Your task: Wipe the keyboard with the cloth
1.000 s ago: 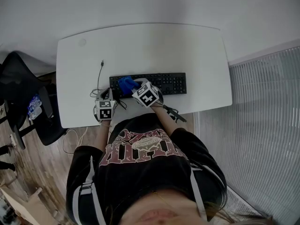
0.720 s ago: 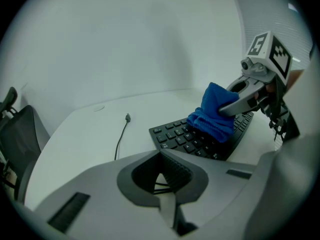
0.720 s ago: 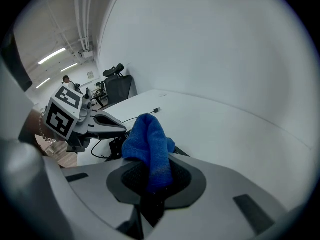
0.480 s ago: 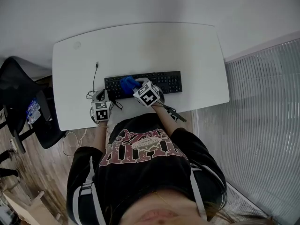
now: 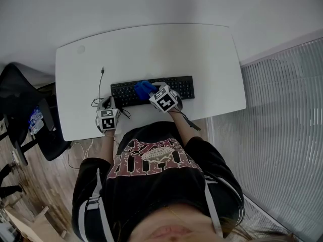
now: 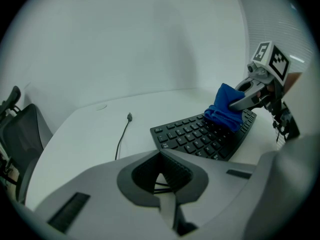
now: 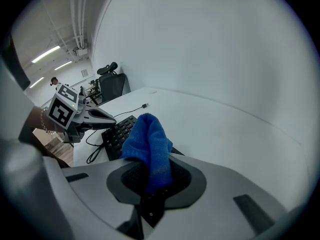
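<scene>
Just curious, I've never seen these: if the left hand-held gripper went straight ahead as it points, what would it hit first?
Most likely the keyboard, whose left end lies just ahead of the left hand-held gripper. A black cable lies close beside that line, so it's uncertain.

No word or number can be read with any certainty. The black sweatshirt (image 5: 151, 158) carries a large arched print in pale, dark-red-edged letters, seen upside down and too blurred to spell out. The cube (image 5: 106, 120) on the left tongs (image 5: 107, 105) and the cube (image 5: 165, 99) on the right tongs (image 5: 150, 91) bear square black-and-white marker patterns, not lettering. The keyboard (image 6: 200, 134) has pale key legends, too small to read.
</scene>
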The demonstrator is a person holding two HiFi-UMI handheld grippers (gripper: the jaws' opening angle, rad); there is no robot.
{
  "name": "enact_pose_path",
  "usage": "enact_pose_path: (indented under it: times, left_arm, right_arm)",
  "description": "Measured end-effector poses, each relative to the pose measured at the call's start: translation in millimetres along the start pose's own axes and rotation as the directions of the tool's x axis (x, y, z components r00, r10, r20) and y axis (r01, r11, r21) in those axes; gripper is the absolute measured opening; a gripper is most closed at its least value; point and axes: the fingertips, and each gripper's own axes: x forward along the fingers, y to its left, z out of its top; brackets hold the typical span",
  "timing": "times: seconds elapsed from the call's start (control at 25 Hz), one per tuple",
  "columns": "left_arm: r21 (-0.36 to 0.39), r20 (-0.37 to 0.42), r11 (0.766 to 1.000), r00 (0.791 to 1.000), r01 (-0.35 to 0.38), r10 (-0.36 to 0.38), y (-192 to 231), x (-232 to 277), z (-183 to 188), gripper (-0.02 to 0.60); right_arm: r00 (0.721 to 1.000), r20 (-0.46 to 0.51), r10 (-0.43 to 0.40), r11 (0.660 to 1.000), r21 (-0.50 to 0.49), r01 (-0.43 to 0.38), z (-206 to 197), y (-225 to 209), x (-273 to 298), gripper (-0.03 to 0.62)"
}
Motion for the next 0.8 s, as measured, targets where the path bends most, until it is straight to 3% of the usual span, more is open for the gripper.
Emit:
enact_pose_path:
  times: [0.64, 0.8]
  left_arm:
    - [0.002, 0.001, 1.000, 1.000, 0.000, 0.000, -3, -2, 5, 0.032]
    - [0.001, 0.003, 1.000, 1.000, -0.004, 0.004, -2, -1, 5, 0.032]
  right_arm:
    - [0.999, -0.037, -0.021, 0.999, 0.033, 0.022, -23, -39, -24, 0.064]
    - [0.998, -0.062, -0.021, 1.000, 0.000, 0.021, -28, -44, -30, 0.064]
